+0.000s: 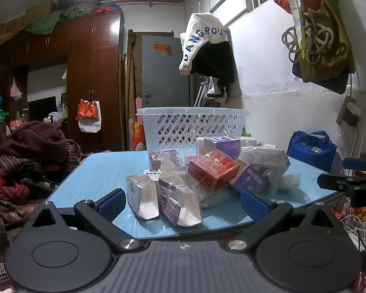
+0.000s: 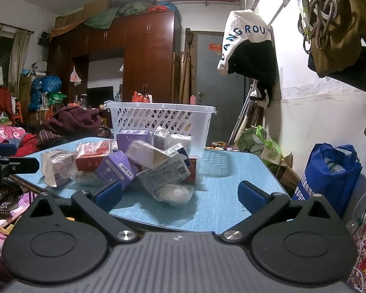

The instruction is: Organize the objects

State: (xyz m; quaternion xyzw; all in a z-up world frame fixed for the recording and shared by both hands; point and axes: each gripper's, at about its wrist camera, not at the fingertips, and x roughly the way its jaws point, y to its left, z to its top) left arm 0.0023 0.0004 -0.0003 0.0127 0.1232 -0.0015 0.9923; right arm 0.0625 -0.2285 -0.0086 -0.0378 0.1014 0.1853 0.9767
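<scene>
A heap of small boxes and packets lies on a blue table (image 1: 102, 171) (image 2: 219, 195). It holds purple boxes (image 1: 175, 202) (image 2: 117, 168), a red box (image 1: 213, 172) (image 2: 92, 156) and plastic-wrapped packs (image 2: 163, 171). Behind the heap stands a white lattice basket (image 1: 190, 124) (image 2: 158, 119). My left gripper (image 1: 181, 202) is open at the table's near edge, just short of the two front purple boxes. My right gripper (image 2: 180, 195) is open too, at the near edge right of the heap, with a clear bag (image 2: 175, 194) ahead of it. Neither holds anything.
A pile of clothes (image 1: 34, 146) lies left of the table. A blue tote bag (image 2: 329, 171) stands on the floor at the right by the white wall. Brown wardrobes (image 1: 92, 73) and a grey door (image 1: 163, 70) are behind. Bare table surface shows at the right (image 2: 231, 166).
</scene>
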